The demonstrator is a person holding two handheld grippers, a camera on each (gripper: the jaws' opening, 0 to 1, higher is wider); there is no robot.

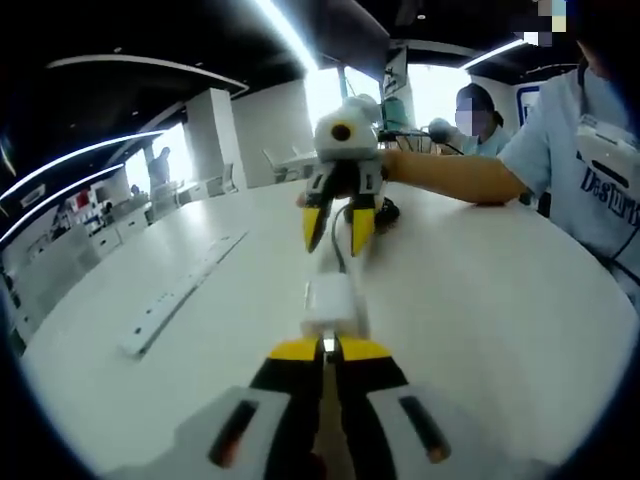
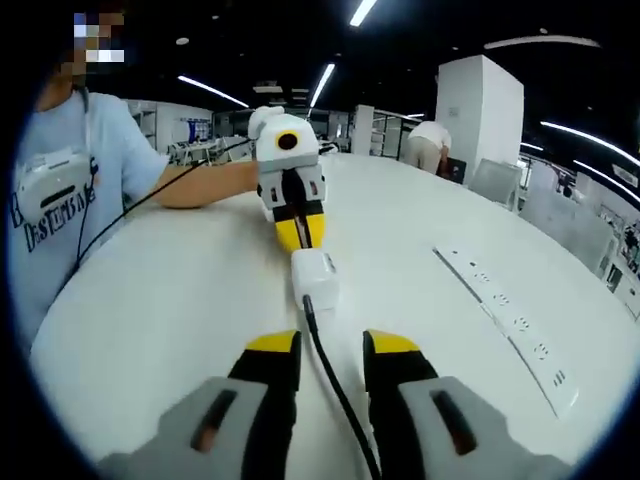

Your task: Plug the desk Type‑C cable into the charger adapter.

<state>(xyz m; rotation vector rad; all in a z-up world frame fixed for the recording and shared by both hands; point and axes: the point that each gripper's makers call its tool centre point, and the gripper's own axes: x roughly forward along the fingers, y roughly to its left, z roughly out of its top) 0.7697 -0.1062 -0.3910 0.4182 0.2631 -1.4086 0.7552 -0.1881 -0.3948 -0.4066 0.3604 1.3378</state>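
- The left gripper's 2 yellow-tipped fingers are clamped together on the near end of the white charger adapter, holding it just above the white table.
- The right gripper's fingers stand apart, with the black Type-C cable running loose between them and up to the adapter's facing end.
- In the right gripper view the cable's plug meets the adapter; whether it is fully seated I cannot tell.
- Judged step: the insertion is done or nearly so, and the right gripper has let go.
- Next move, if seating is incomplete: re-grip the cable just behind the plug and press straight in while the left holds firm.
- A white power strip lies well apart on the table.
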